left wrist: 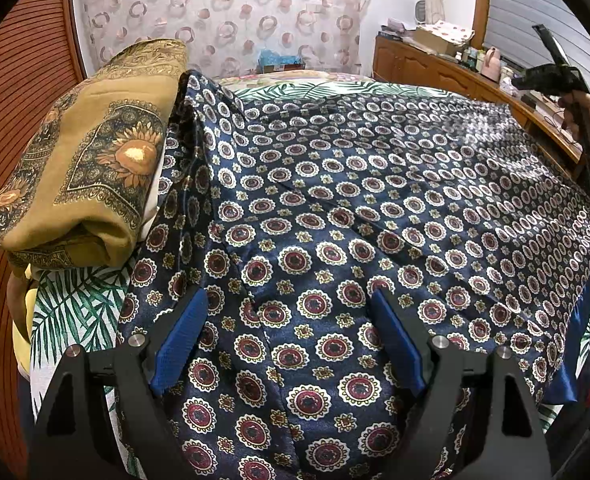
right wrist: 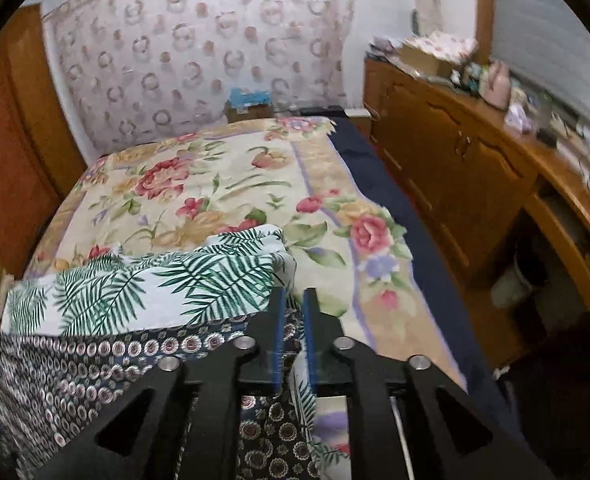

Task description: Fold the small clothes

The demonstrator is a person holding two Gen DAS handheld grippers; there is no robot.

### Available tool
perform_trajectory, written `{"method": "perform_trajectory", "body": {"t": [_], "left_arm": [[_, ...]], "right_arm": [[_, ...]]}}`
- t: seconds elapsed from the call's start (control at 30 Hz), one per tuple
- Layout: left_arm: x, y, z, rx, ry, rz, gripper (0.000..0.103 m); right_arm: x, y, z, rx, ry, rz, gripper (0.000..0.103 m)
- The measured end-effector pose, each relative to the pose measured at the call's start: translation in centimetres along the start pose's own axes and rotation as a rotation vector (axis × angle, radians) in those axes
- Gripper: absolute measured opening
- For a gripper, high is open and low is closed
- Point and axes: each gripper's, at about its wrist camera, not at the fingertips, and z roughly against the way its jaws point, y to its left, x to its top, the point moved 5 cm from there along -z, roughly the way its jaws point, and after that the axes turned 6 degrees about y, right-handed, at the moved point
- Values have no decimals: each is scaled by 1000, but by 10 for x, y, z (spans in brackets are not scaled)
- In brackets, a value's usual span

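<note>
While right gripper [right wrist: 293, 336] pinches corner of navy medallion cloth [left wrist: 335, 208] (spread over bed, leaf-print cloth [right wrist: 135, 288] at 10 o'clock), left gripper [left wrist: 287, 344] hovers agape, empty. Risk: slick fabric slips from narrow pinch, fold skews.

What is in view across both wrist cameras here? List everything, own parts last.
navy medallion cloth: one, dark blue, spread on the bed.
palm-leaf cloth: one, white and green, under it.
mustard folded cloth: one, left of it.
floral bedspread: one, cream, beyond.
wooden cabinet: one, brown, cluttered, right wall.
left claw: open over the navy cloth.
right claw: nearly closed, navy cloth corner between its fingers.
</note>
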Motion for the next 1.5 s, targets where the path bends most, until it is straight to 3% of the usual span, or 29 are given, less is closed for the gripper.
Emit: {"method": "perform_trajectory", "body": {"t": [0.07,0.17,0.27,0.47,0.6,0.7,0.87,1.0,1.17,1.33,1.37,1.5], "left_arm": [[0,0,0,0,0,0,84],[0,0,0,1,0,-1,84],[2,-1,-1,3,1,-2,84],[-2,2,16,7,-38,25,84],[-11,11,47,3,-96,77,84],[-16,25,61,27,-110,115,84],[-33,35,55,15,-54,157,83],[-41,36,46,10,-20,162,65],[-47,44,40,64,0,187,64],[-54,44,38,68,5,196,62],[-54,37,38,64,4,172,60],[-53,23,39,46,9,145,31]], "right_arm": [[-6,14,17,47,-47,52,40],[-24,50,42,124,-97,130,55],[-67,76,62,195,-93,227,56],[-162,122,71,264,1,403,56],[-207,135,74,334,39,426,56],[-231,137,73,329,40,438,56],[-250,131,69,368,36,391,56],[-256,131,59,344,34,388,56],[-258,138,47,329,33,389,56],[-257,141,46,325,31,387,56],[-255,141,47,323,31,388,56],[-252,142,50,318,28,391,57]]}}
